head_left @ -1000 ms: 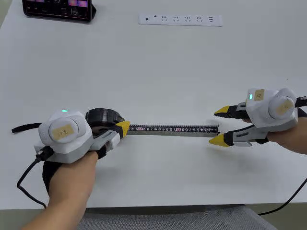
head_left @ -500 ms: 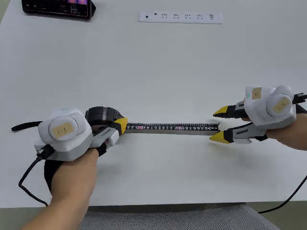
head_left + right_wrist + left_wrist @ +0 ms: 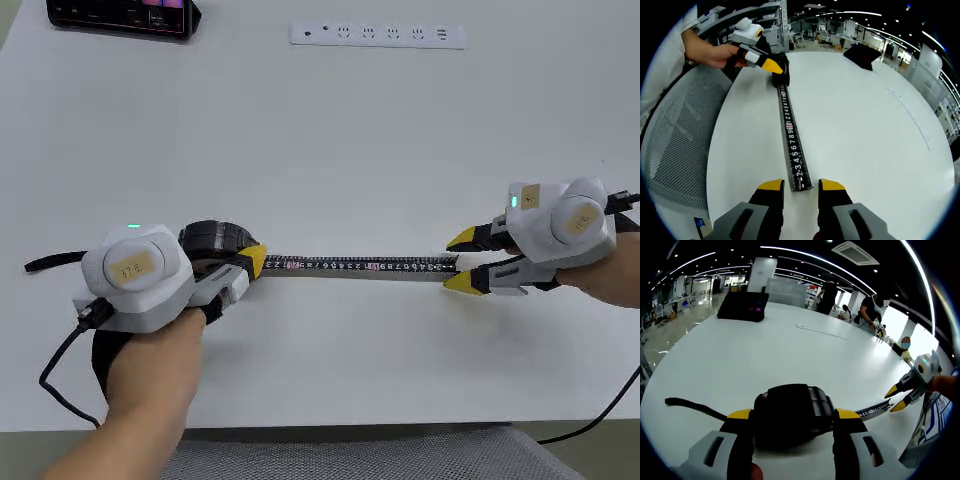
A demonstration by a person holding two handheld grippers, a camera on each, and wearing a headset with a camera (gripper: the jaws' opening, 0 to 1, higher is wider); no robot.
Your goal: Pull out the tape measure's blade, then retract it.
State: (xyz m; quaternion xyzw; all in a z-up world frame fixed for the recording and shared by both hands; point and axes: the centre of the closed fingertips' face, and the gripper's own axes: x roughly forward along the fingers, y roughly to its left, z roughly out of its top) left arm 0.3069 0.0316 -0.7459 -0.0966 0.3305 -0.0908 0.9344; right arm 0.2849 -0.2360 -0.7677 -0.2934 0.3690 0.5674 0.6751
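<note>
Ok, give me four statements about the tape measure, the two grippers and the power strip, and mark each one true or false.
1. The left gripper is clamped on the tape measure case. True.
2. The blade is fully wound into the case. False: it lies drawn out across the table, reaching to the right gripper.
3. The right gripper's jaws stand on either side of the blade's end, with a small gap on each side. True.
4. The power strip lies between the two grippers. False: it lies at the far side of the table, well beyond the blade.
</note>
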